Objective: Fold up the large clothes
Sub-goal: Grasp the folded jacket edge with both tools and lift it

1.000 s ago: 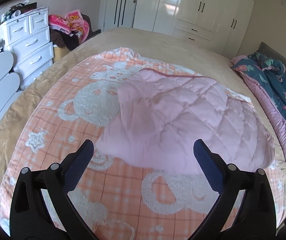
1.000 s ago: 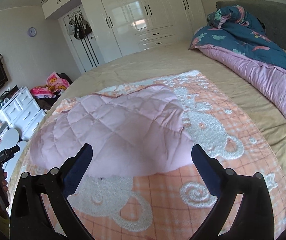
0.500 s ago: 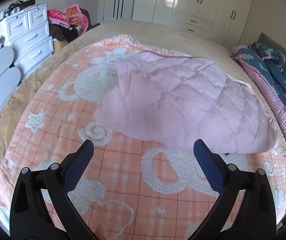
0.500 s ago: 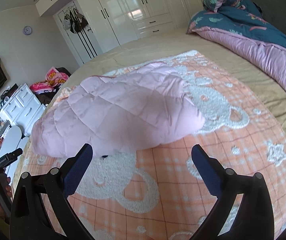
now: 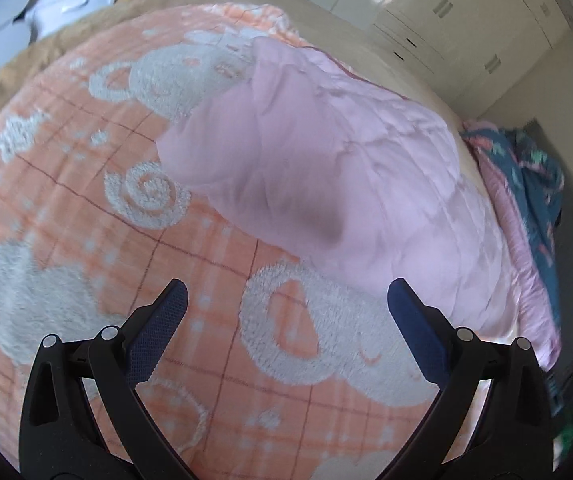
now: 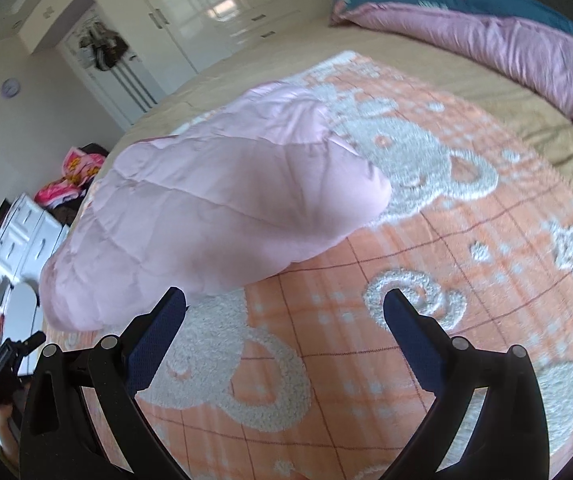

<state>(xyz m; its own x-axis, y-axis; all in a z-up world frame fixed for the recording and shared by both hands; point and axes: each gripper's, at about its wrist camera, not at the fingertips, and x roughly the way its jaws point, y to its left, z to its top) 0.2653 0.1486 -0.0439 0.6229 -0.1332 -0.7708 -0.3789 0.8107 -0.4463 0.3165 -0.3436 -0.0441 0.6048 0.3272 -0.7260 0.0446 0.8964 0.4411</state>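
The left gripper (image 5: 286, 304) is released: its two blue-padded fingers (image 5: 158, 332) stand wide apart with nothing between them, above the peach blanket (image 5: 86, 240). The right gripper (image 6: 284, 308) is likewise released, fingers (image 6: 154, 340) spread and holding nothing, above the same blanket (image 6: 446, 300). The task item, a pink quilted garment (image 5: 326, 168), lies bundled and puffy on the blanket, which carries white bear, spiral and star patterns and a thin red grid. In the left wrist view the garment occupies the centre and right of the frame, beyond the fingertips; its near edge lies just past the right finger, and a white ring motif sits between the fingers. In the right wrist view the garment (image 6: 214, 200) extends from the far centre toward the near left, with its near edge just beyond the left finger. The blanket is spread over a tan bed cover (image 6: 466, 80). A dark floral duvet with pink lining (image 6: 506, 28) is heaped along the far right side of the bed. White wardrobes (image 6: 206, 12) line the far wall. A white chest of drawers (image 6: 26, 236) stands at the left, and a pile of bright pink cloth (image 6: 70, 172) sits beyond it. Both views show motion blur at the edges.
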